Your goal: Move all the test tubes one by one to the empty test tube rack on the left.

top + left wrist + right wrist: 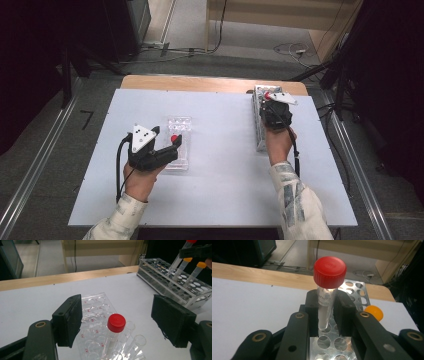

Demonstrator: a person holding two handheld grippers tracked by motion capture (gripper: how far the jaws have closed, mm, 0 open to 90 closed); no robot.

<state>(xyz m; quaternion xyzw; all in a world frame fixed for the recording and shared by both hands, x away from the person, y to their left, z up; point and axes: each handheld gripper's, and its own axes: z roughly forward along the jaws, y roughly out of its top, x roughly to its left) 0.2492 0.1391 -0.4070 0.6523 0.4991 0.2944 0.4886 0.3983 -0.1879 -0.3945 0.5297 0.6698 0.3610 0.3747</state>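
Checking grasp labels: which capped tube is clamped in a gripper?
The red-capped tube over the metal rack, gripped by the right gripper; the orange-capped tubes stand free.

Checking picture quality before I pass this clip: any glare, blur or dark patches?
High view: soft and grainy, room edges black, white table evenly lit. Left gripper view: sharp, clear plastic tray faint against the table. Right gripper view: red-capped tube crisp, bright glare on the metal rack below it.
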